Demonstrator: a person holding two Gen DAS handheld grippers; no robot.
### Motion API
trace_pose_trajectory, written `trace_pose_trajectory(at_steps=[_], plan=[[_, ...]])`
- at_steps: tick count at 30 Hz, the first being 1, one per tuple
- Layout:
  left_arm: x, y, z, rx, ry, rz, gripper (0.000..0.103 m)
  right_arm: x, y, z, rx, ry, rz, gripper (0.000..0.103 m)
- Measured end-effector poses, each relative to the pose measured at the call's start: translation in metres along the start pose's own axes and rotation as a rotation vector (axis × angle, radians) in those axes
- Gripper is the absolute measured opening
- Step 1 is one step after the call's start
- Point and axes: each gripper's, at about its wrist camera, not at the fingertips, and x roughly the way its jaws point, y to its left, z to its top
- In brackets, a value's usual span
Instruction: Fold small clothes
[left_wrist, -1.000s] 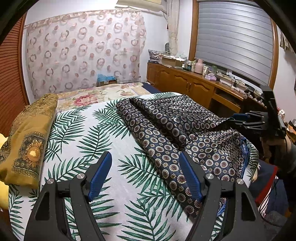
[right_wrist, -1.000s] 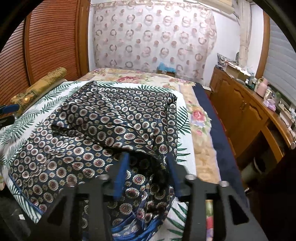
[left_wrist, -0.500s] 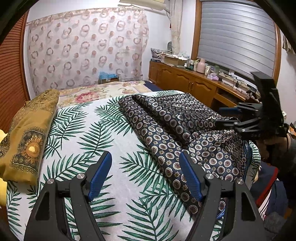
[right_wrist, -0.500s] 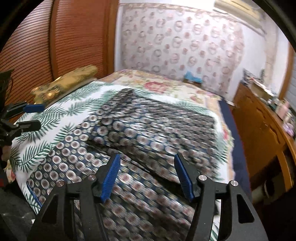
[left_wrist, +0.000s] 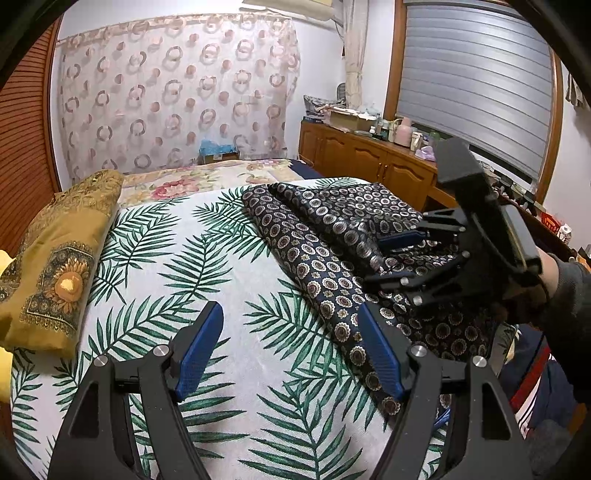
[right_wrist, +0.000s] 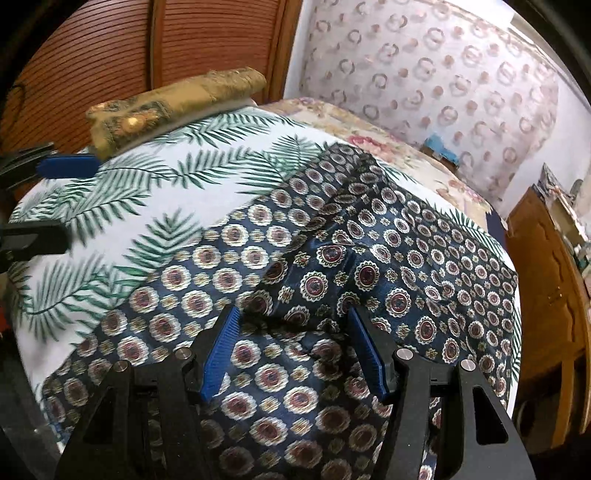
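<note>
A dark navy garment with a medallion print (left_wrist: 332, 236) lies partly folded on the palm-leaf bedspread (left_wrist: 192, 280), on the right half of the bed; it fills the right wrist view (right_wrist: 332, 280). My left gripper (left_wrist: 290, 350) is open and empty, hovering over the spread by the garment's near left edge. My right gripper (right_wrist: 293, 350) is open and empty just above the garment's folded layer; it also shows in the left wrist view (left_wrist: 391, 254), hand-held over the cloth. The left gripper's fingers (right_wrist: 66, 166) show at the left edge of the right wrist view.
A folded mustard-gold cloth (left_wrist: 62, 258) lies along the bed's left side, also seen in the right wrist view (right_wrist: 166, 107). A wooden cabinet (left_wrist: 369, 162) with clutter runs along the right wall. A wooden slatted door (right_wrist: 110, 55) stands behind the bed's left side.
My right gripper let go of the garment, opened, and moved up and left over the folded cloth. My left gripper stayed open, shifting only slightly.
</note>
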Motion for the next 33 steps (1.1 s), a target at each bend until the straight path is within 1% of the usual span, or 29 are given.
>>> trace_pose_trajectory(at_steps=[5, 7, 8, 9, 10, 11, 12, 13, 15, 17, 19, 22, 26, 28, 30, 33], plan=[[0.0, 0.002, -0.002, -0.011, 0.002, -0.004, 0.076, 0.01, -0.019, 0.009, 0.046, 0.012, 0.018, 0.062], [0.0, 0.001, -0.003, -0.01, 0.005, -0.006, 0.076, 0.015, -0.022, 0.014, 0.036, 0.008, 0.004, 0.042], [0.001, 0.0, -0.003, -0.008, 0.006, -0.007, 0.076, 0.016, -0.025, 0.015, 0.03, 0.009, -0.014, 0.036], [0.001, -0.001, -0.003, -0.007, 0.007, -0.008, 0.076, 0.018, -0.028, 0.016, 0.028, 0.011, -0.024, 0.025], [0.001, -0.002, -0.003, -0.005, 0.007, -0.009, 0.076, 0.019, -0.032, 0.018, 0.027, 0.011, -0.032, 0.018], [0.001, -0.003, -0.004, -0.003, 0.007, -0.01, 0.076, 0.021, -0.036, 0.02, 0.024, 0.007, -0.039, 0.016], [0.001, -0.003, -0.004, -0.003, 0.007, -0.01, 0.076, 0.021, -0.043, 0.023, 0.023, -0.003, -0.061, 0.012], [0.001, -0.003, -0.004, -0.003, 0.007, -0.011, 0.076, 0.02, -0.047, 0.024, 0.023, -0.011, -0.086, 0.01], [0.001, -0.004, -0.004, -0.002, 0.007, -0.012, 0.076, 0.019, -0.065, 0.03, 0.052, -0.029, -0.13, 0.009], [0.002, -0.004, -0.004, -0.004, 0.007, -0.011, 0.076, 0.02, -0.082, 0.034, 0.084, -0.048, -0.203, 0.009], [0.002, -0.004, -0.004, -0.005, 0.006, -0.016, 0.076, 0.025, -0.102, 0.036, 0.132, -0.045, -0.259, 0.009], [0.001, -0.004, -0.005, -0.003, 0.007, -0.019, 0.076, 0.033, -0.133, 0.038, 0.217, -0.039, -0.286, 0.009], [0.002, -0.004, -0.007, -0.002, 0.012, -0.023, 0.076, 0.045, -0.163, 0.043, 0.281, -0.032, -0.308, 0.009], [0.002, -0.005, -0.007, -0.004, 0.013, -0.025, 0.076, 0.049, -0.175, 0.047, 0.304, -0.04, -0.339, 0.009], [0.002, -0.005, -0.007, -0.002, 0.016, -0.024, 0.076, 0.054, -0.192, 0.049, 0.358, -0.04, -0.352, 0.009], [0.001, -0.006, -0.007, 0.001, 0.017, -0.022, 0.076, 0.058, -0.207, 0.053, 0.421, -0.063, -0.395, 0.009]])
